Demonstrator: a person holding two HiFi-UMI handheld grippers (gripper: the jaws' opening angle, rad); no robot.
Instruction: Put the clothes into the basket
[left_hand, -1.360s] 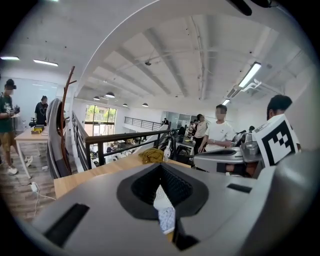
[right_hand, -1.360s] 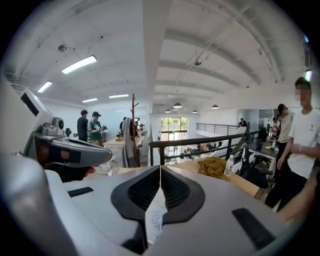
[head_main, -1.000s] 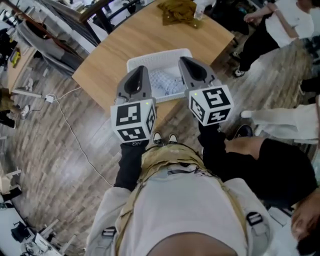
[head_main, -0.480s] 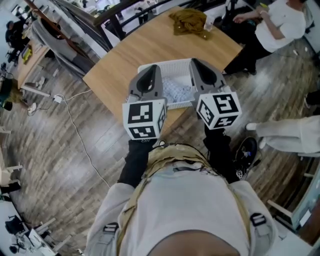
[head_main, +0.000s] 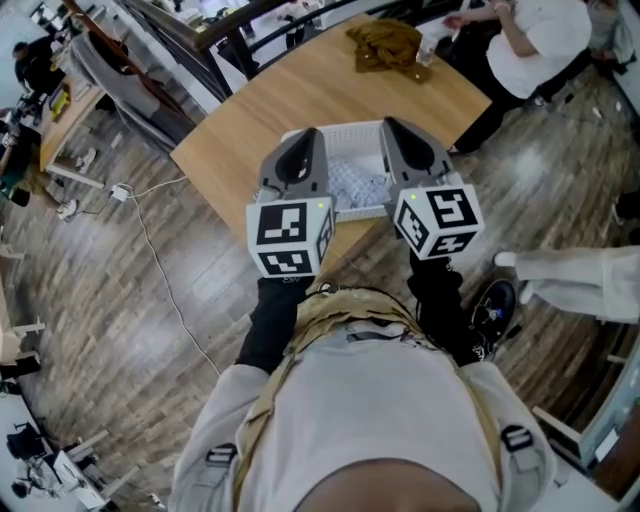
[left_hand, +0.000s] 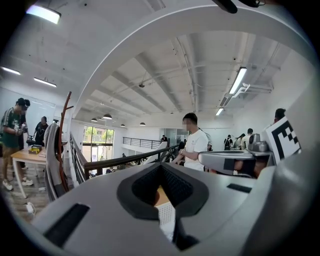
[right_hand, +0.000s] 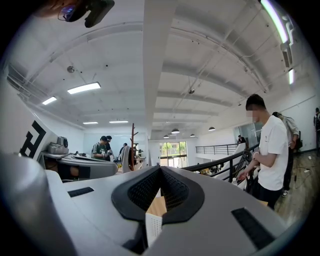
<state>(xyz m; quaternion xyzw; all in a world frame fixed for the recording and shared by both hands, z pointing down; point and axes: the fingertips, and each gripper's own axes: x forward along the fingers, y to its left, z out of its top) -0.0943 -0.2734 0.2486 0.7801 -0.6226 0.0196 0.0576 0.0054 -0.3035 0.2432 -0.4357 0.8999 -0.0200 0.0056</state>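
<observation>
A white mesh basket (head_main: 352, 135) stands on the near part of a wooden table (head_main: 250, 120), with a pale patterned cloth (head_main: 352, 180) lying inside it. An olive-brown garment (head_main: 385, 42) lies bunched at the table's far edge. My left gripper (head_main: 306, 135) and right gripper (head_main: 392, 124) are held side by side, level, above the basket's near edge. Both are shut and empty. In the left gripper view the jaws (left_hand: 161, 166) meet at the tip, with the basket's mesh (left_hand: 166, 215) showing below. The right gripper (right_hand: 160, 168) looks the same over its mesh (right_hand: 152, 225).
A person in a white shirt (head_main: 530, 40) stands at the table's far right corner, close to the olive garment. A white cable (head_main: 150, 260) trails over the wooden floor at the left. A dark railing (head_main: 230, 30) and clothes racks run behind the table.
The view has shifted, so the table and basket sit a little lower and more to the right. Both shut grippers keep their places over the basket. The person in white has moved nearer the table's corner.
</observation>
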